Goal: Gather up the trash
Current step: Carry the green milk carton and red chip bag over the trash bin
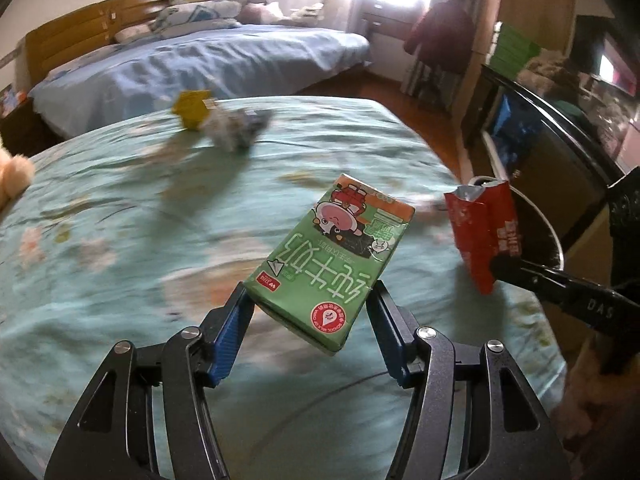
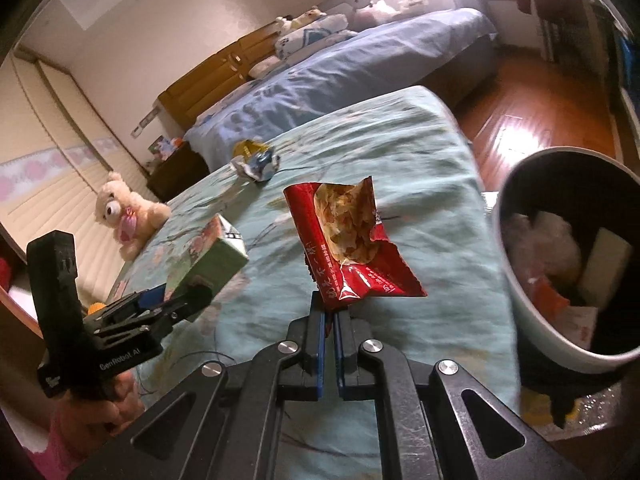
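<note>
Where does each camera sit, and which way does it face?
Left wrist: on the left hand-held gripper, facing along its fingers over the bed; holds green milk carton.
Right wrist: on the right hand-held gripper, facing the bed and trash bin; holds red snack bag.
Shared: carton, bag, each other's gripper.

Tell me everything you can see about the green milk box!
The milk box is a small green carton that looks like coated cardboard. It has a cartoon cow, big white letters and a round red-and-white stamp on the front. It looks whole, not crushed. The left gripper holds it by its sides near one end, its blue pads pressing on it. It hangs tilted in the air above the teal bedspread, touching nothing else. The print reads upside down from the left wrist camera.
</note>
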Demonstrator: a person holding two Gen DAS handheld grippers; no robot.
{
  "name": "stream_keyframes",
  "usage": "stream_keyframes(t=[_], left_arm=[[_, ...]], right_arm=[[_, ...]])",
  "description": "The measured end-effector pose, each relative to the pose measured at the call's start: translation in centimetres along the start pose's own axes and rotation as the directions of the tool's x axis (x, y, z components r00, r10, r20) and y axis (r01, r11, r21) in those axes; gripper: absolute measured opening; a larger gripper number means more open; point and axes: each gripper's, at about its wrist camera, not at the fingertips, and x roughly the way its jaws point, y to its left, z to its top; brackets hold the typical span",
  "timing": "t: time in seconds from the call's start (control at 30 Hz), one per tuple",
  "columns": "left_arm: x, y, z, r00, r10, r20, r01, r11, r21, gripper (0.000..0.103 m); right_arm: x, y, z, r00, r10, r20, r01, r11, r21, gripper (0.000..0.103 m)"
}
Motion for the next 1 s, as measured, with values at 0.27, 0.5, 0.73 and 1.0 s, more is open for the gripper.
stream_keyframes(t=[0.27,0.5,0.73,1.0], left_arm=[[1.1,-5.3,0.7,0.999,-0.045,-0.020,0.046,0.996,0.072,0.058],[1.9,-8.8,1.2,0.997,-0.067,-0.033,0.070,0.991,0.113,0.058],[2.9,-12.3,1.9,0.996,-0.086,-0.039,0.092,0.982,0.165,0.058],[4.3,-15.0,2.7,0.993,-0.103,-0.052,0.111,0.972,0.207,0.058]], right_arm=[[-2.8,-3.3,-0.6,0.999,-0.036,0.030,0.034,0.998,0.054,0.003],[-4.9,-5.8,-0.8,0.996,-0.070,0.055,0.065,0.993,0.095,0.004],[-6.6,-8.3,-0.7,0.992,-0.102,0.078,0.090,0.987,0.134,0.004],[-7.5,-10.7,-0.2,0.988,-0.133,0.083,0.116,0.976,0.182,0.004]])
